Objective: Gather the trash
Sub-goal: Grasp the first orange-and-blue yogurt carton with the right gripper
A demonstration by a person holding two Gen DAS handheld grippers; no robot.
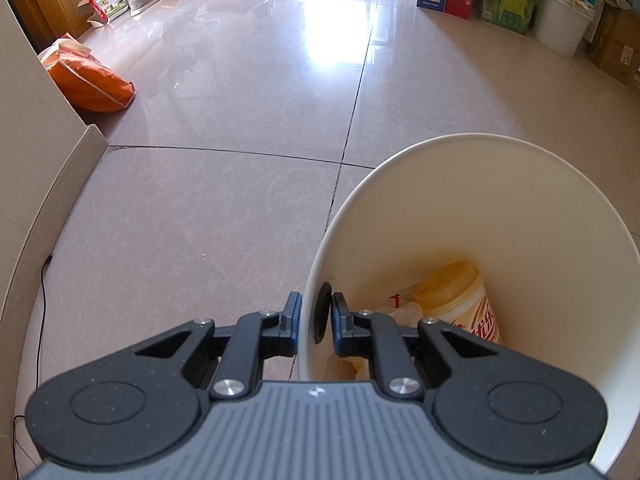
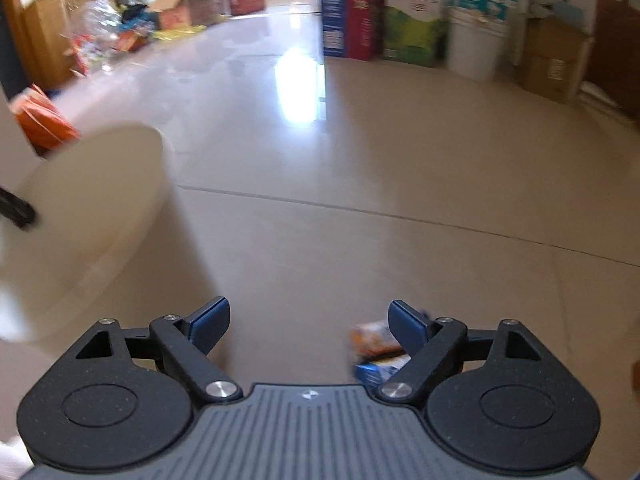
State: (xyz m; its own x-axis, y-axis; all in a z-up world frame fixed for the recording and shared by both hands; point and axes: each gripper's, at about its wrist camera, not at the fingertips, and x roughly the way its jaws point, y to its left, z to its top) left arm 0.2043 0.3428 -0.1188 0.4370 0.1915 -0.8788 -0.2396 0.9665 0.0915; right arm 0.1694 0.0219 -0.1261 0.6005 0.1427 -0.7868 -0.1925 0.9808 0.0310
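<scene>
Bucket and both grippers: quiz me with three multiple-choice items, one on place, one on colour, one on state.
1. Where does the wrapper lie?
A. in the bucket
B. on the floor by the right gripper's right finger
C. on a box

2. What colour is the bucket?
A. white
B. blue
C. black

3. What is the left gripper doing?
A. standing open over the floor
B. gripping the cup
C. pinching the bucket's wall

Key: 1 B, the right wrist view shows it on the floor beside that finger of the open right gripper. 2 A, its wall is white inside and out. 3 C, the fingers sit either side of the wall, while the cup lies inside.
</scene>
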